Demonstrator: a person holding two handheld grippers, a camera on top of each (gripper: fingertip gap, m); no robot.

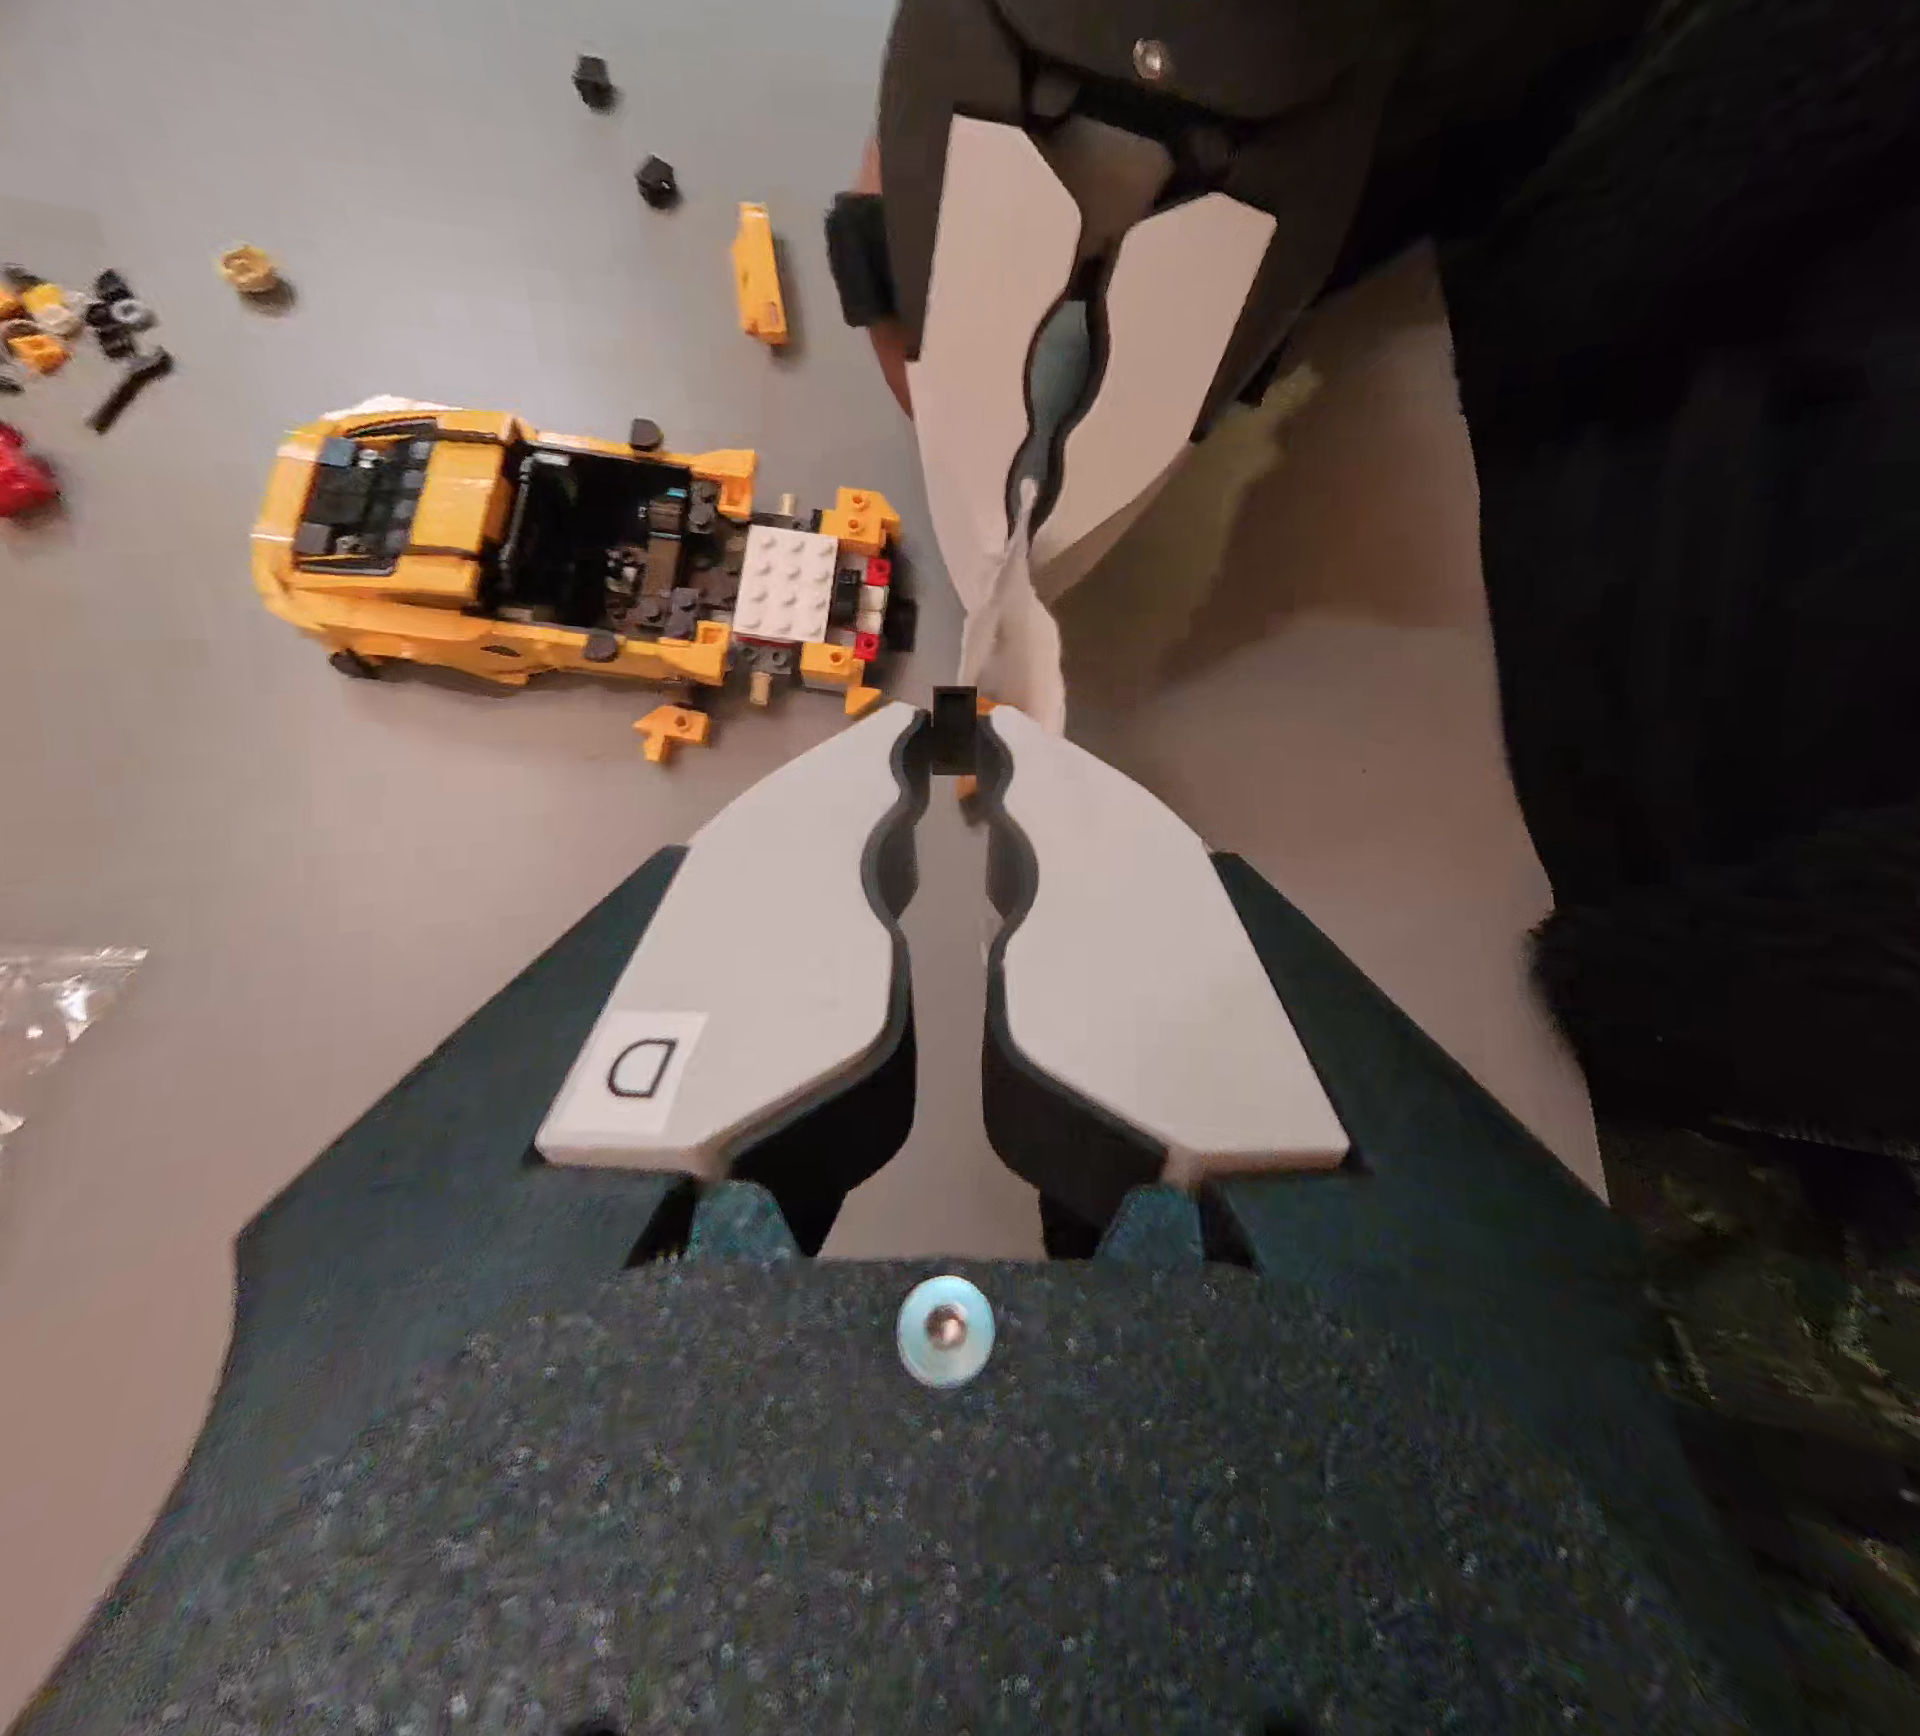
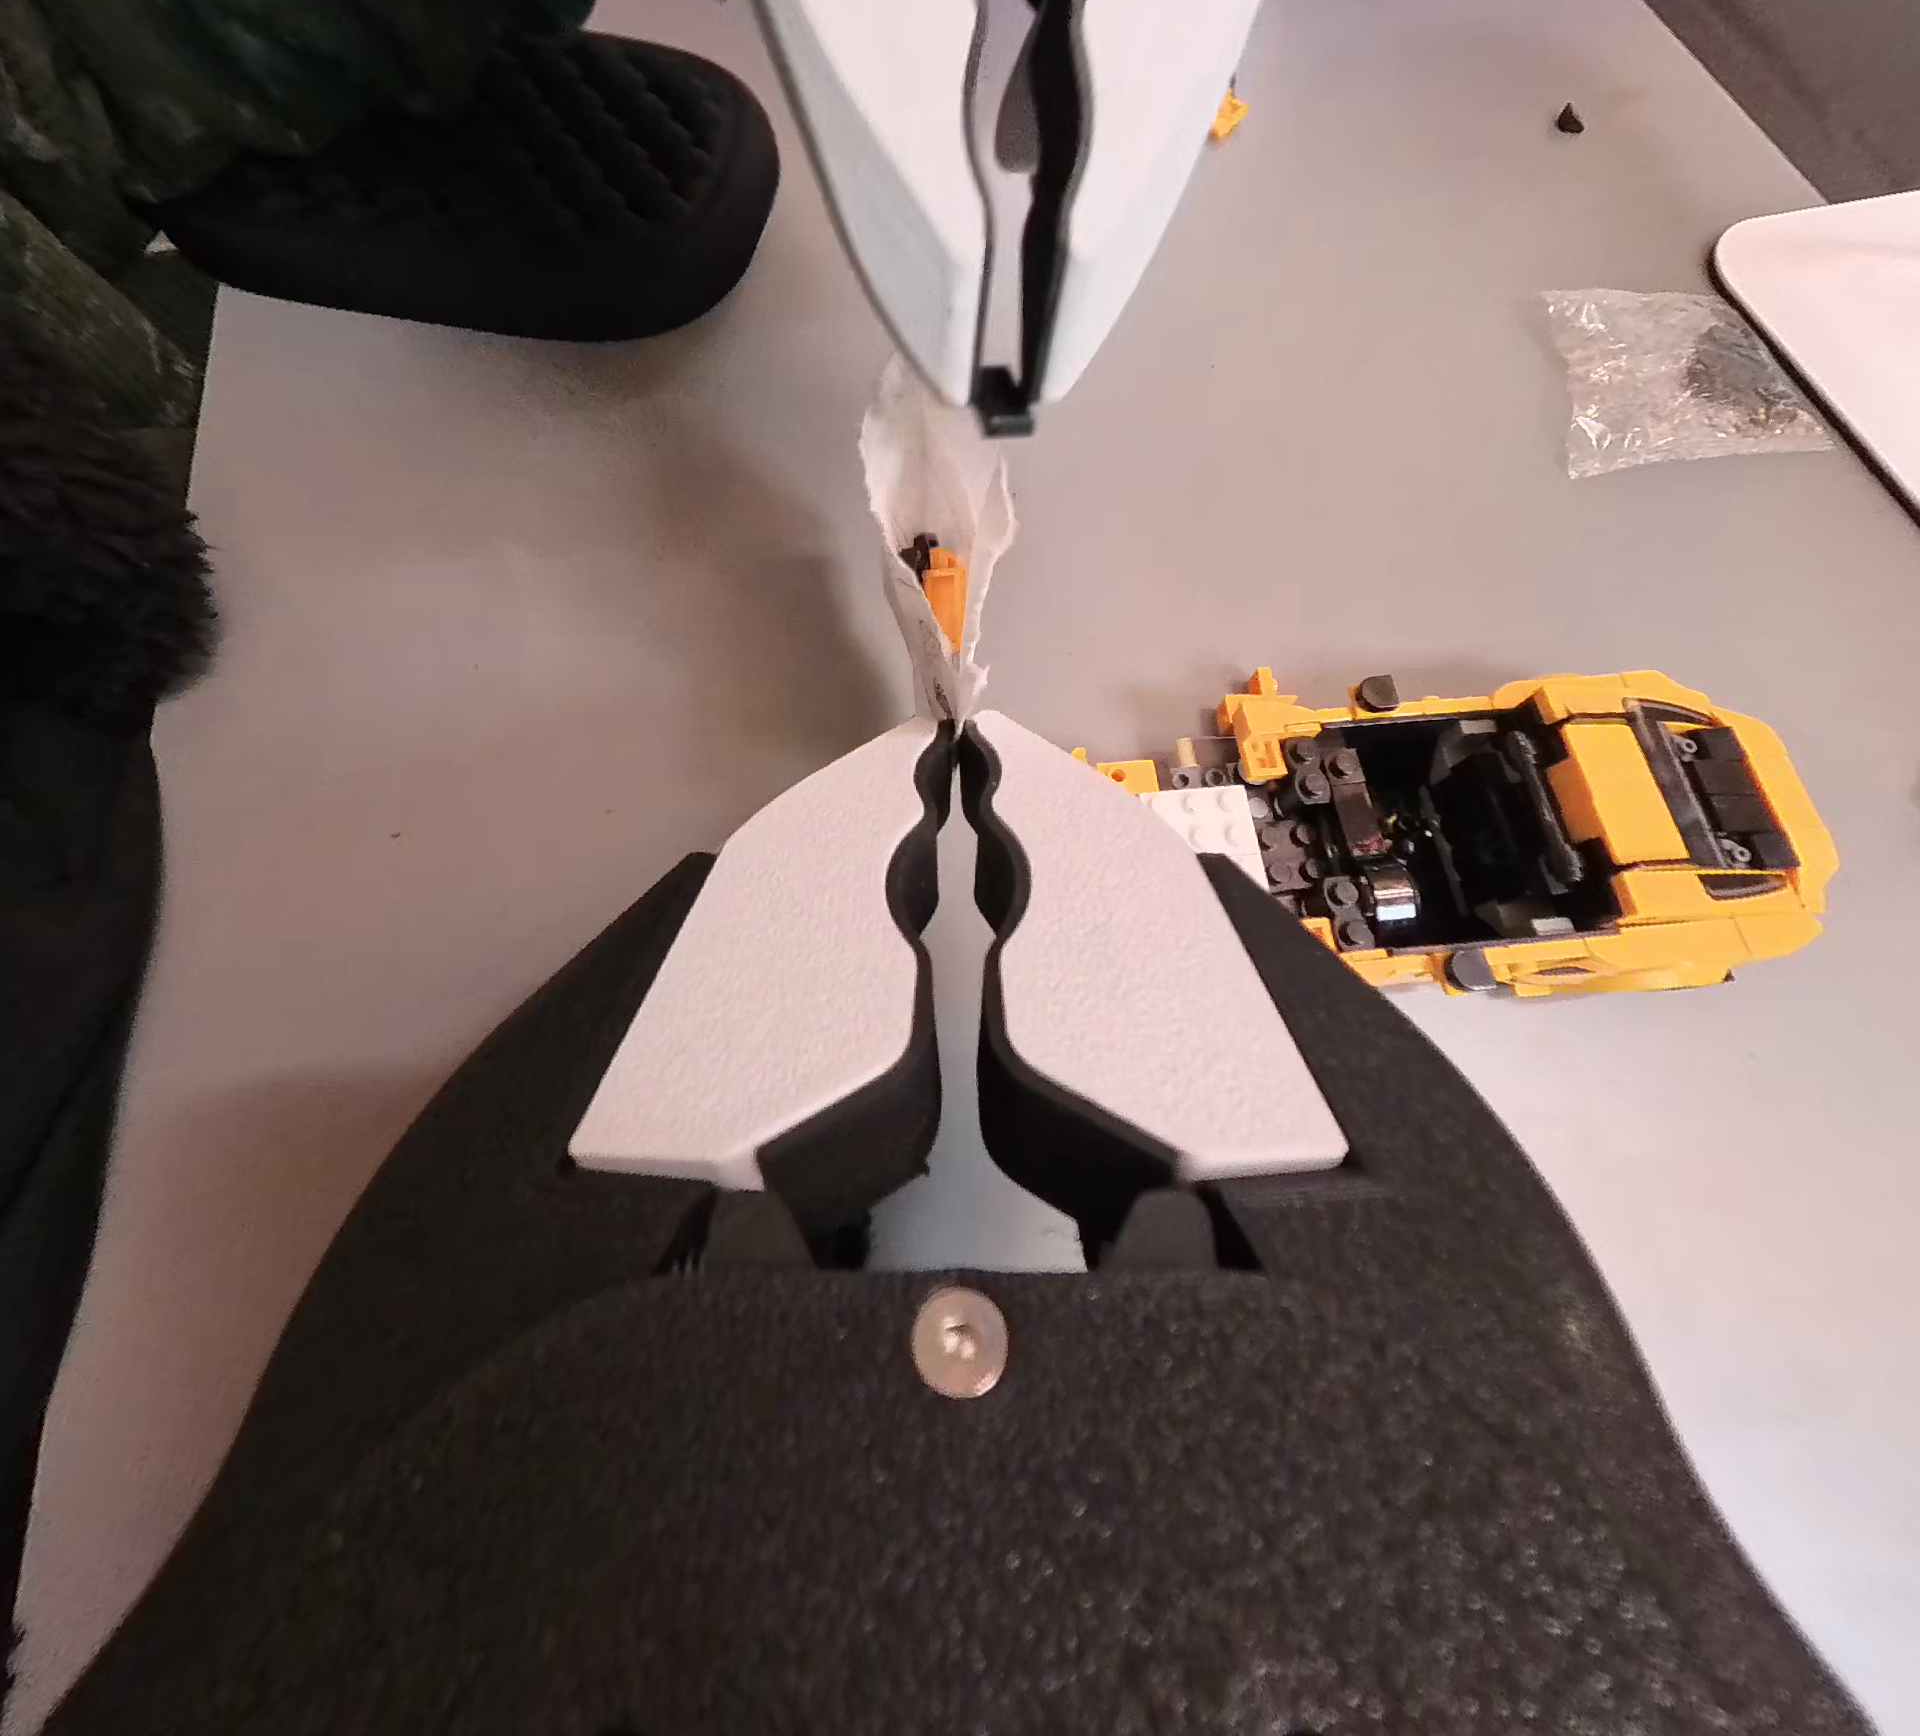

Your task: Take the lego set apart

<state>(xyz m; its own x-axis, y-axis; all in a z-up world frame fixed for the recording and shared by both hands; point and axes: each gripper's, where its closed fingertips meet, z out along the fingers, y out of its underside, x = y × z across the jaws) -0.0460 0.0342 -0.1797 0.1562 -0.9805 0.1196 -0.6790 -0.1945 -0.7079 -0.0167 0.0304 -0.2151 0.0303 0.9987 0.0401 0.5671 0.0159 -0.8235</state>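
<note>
Far left: one clear plastic bag (image 1: 62,1000) and one heap of small loose parts (image 1: 73,325) lie on the grey worktop (image 1: 312,855), with a red piece (image 1: 26,476) just below the heap.
Toy car: one yellow car (image 1: 499,554), roof and bonnet already off. It lies flat on the worktop, left of both tongs and well apart from them, nose towards them.
Loose bits around it: one tan round piece (image 1: 249,268), two black bits (image 1: 592,81) (image 1: 657,180), one long yellow piece (image 1: 761,284), and one small yellow piece (image 1: 670,730) just beside the nose.
Left tongs (image 1: 954,736): clenched on a small black piece (image 1: 952,756) at the very tips.
Paper scrap (image 2: 935,491): one, crumpled, with a yellow part (image 2: 948,595) showing inside it.
Right tongs (image 2: 961,736): squeezed tight on the paper's near end.
Key relation: the bundle spans tip to tip, its long axis in line with both tongs, held above the worktop. Both hands are on it, so neither is nearer.
Likely next: pulling apart along that axis should free the black piece.
</note>
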